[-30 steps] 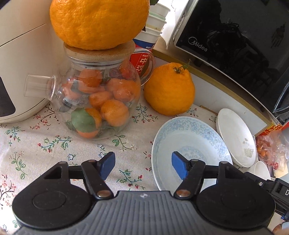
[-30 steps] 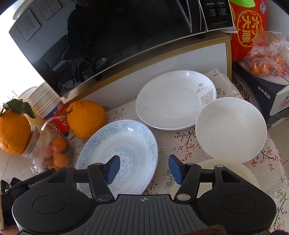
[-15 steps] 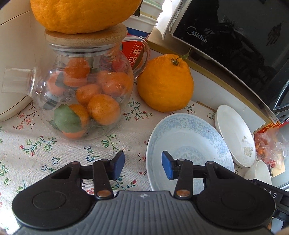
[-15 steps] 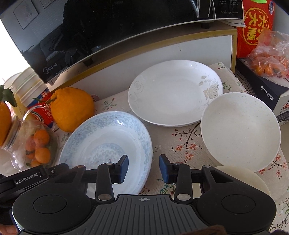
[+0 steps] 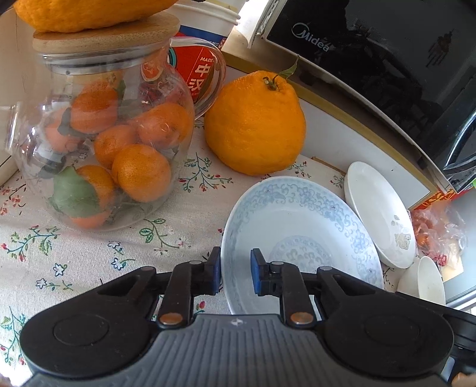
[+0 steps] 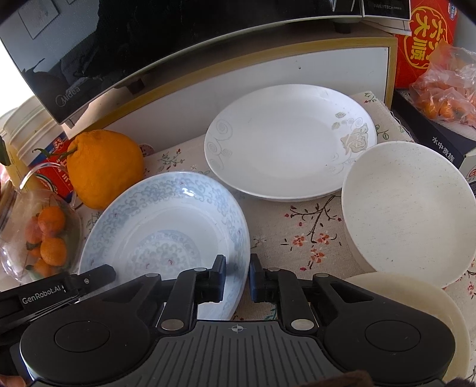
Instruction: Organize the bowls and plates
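Your left tool (image 5: 235, 275) and right tool (image 6: 237, 281) have just been closing, each straddling the round blue-patterned porcelain plate's (image 6: 166, 226) rim, now pinched narrowly.

Both grippers (image 5: 235, 275) (image 6: 237, 281) lower, newly closed on blue-patterned plate (image 6: 166, 226) rim.

Taking the patterned plate (image 6: 166, 226) as landmark: large citrus (image 6: 104, 166) behind-left, flower plate (image 6: 285, 140) behind-right, speckled bowl (image 6: 407, 205) right.

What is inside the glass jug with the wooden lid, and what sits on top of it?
Inside the glass jug: small mandarins and green leaves. How many fruits lie behind those in front is hidden. On its wooden lid rests a large orange citrus, its top cut off by the frame.
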